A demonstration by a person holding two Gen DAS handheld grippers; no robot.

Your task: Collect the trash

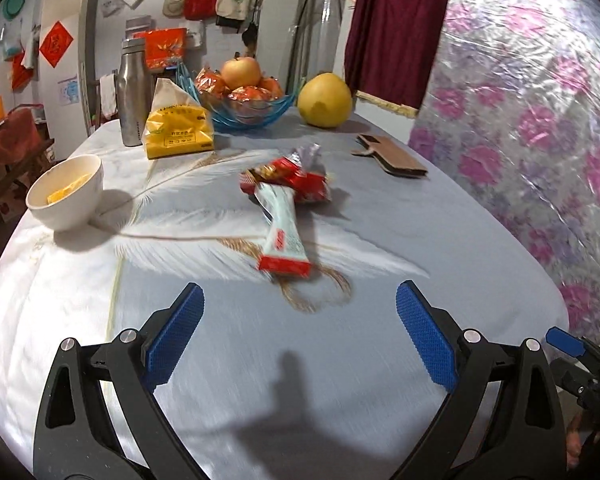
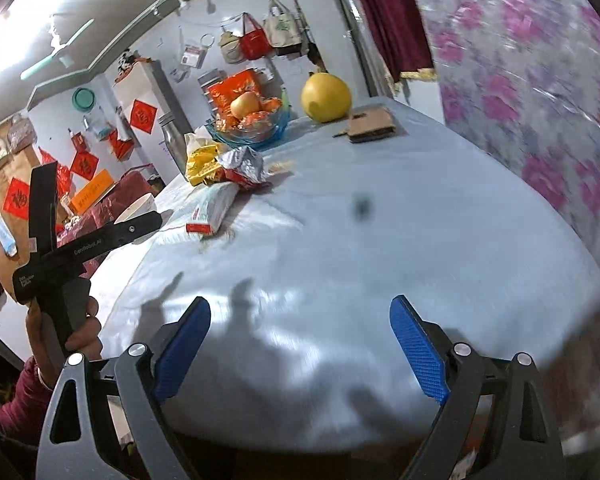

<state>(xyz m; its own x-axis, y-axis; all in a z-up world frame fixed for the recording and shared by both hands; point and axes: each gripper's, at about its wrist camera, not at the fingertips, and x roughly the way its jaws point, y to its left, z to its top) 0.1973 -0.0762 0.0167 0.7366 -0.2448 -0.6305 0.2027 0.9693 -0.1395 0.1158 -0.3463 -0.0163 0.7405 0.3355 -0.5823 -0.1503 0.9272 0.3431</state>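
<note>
Empty snack wrappers lie mid-table: a long white and red wrapper (image 1: 281, 232) with a crumpled red and silver wrapper (image 1: 296, 178) behind it. My left gripper (image 1: 298, 300) hovers open just short of the long wrapper, nothing between its blue pads. In the right wrist view the same long wrapper (image 2: 214, 208) and crumpled wrapper (image 2: 242, 166) sit far ahead to the left. My right gripper (image 2: 300, 312) is open and empty over the near table edge. A hand (image 2: 82, 332) holds the left gripper's handle at the left.
A white bowl (image 1: 66, 192) stands left. At the back are a steel bottle (image 1: 131, 94), a yellow bag (image 1: 178, 128), a blue fruit bowl (image 1: 248, 108), a pomelo (image 1: 324, 98) and a piece of cardboard (image 1: 392, 156). A flowered plastic-wrapped mattress (image 1: 540, 120) stands on the right.
</note>
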